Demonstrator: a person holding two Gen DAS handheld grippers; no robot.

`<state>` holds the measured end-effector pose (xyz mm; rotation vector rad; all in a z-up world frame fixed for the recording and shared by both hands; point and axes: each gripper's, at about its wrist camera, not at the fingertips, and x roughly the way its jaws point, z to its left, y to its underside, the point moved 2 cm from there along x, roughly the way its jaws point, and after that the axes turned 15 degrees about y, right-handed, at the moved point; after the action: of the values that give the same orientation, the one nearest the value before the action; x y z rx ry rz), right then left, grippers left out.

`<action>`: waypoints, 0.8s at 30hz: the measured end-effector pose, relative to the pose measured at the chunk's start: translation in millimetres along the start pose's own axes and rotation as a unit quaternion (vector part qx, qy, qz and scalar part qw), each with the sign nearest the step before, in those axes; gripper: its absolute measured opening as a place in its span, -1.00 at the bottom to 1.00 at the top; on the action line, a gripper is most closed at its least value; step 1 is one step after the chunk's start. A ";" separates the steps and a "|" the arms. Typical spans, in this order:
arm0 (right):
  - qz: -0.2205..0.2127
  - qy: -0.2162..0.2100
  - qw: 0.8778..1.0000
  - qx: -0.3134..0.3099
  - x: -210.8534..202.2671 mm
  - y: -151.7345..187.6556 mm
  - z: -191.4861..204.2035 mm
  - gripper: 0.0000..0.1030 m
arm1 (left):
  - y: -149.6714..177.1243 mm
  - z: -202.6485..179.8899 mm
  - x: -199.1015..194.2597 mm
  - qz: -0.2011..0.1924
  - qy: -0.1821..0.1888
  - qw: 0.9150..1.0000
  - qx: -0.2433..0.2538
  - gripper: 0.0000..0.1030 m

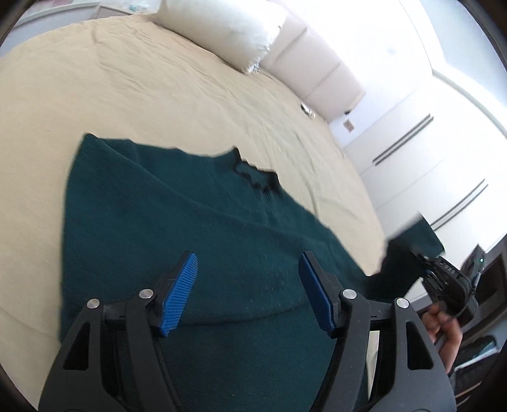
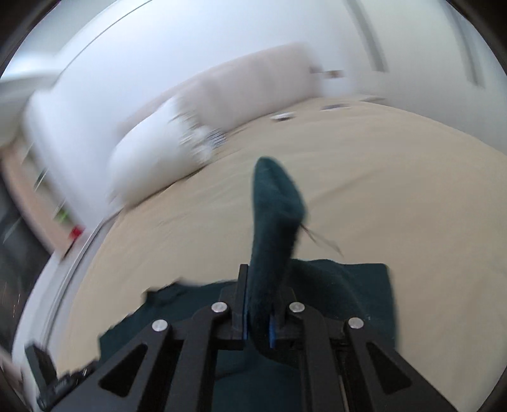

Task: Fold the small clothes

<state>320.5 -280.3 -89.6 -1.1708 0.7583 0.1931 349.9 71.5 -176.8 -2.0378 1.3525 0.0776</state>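
A dark green knit sweater (image 1: 177, 222) lies spread on the beige bed (image 1: 126, 79), its black-trimmed collar (image 1: 253, 177) toward the headboard. My left gripper (image 1: 248, 291) is open with blue pads, hovering over the sweater's body and holding nothing. My right gripper (image 2: 258, 304) is shut on a sleeve of the sweater (image 2: 274, 215), which sticks up between its fingers above the bed. In the left wrist view the right gripper (image 1: 443, 275) shows at the right edge, lifting that sleeve (image 1: 412, 244).
A white pillow (image 1: 228, 28) and a padded headboard (image 1: 317, 73) lie at the far side of the bed. White wardrobe doors (image 1: 427, 152) stand to the right. The bed's near edge (image 2: 73, 269) and shelves show at left in the blurred right wrist view.
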 end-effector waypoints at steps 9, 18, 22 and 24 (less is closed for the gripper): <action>0.137 -0.099 0.967 -0.192 87.5 113.6 168.8 -0.17 | -10.1 34.3 -6.1 0.007 0.007 0.999 -0.046 0.26; 0.141 -0.173 0.975 -0.016 29.2 132.1 68.1 0.64 | 0.2 23.5 35.6 0.071 0.008 0.996 -0.058 0.27; 0.140 -0.176 0.974 0.000 10.4 141.9 30.3 0.64 | 4.8 2.2 50.6 0.102 -0.016 0.994 -0.029 0.27; 0.154 -0.169 0.974 0.012 9.4 145.0 13.4 0.64 | 9.3 6.8 64.0 0.133 -0.034 0.990 -0.042 0.27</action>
<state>259.3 -212.0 -203.1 -0.9599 0.6339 0.6247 373.5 22.3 -212.3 -1.8913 1.5933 0.3241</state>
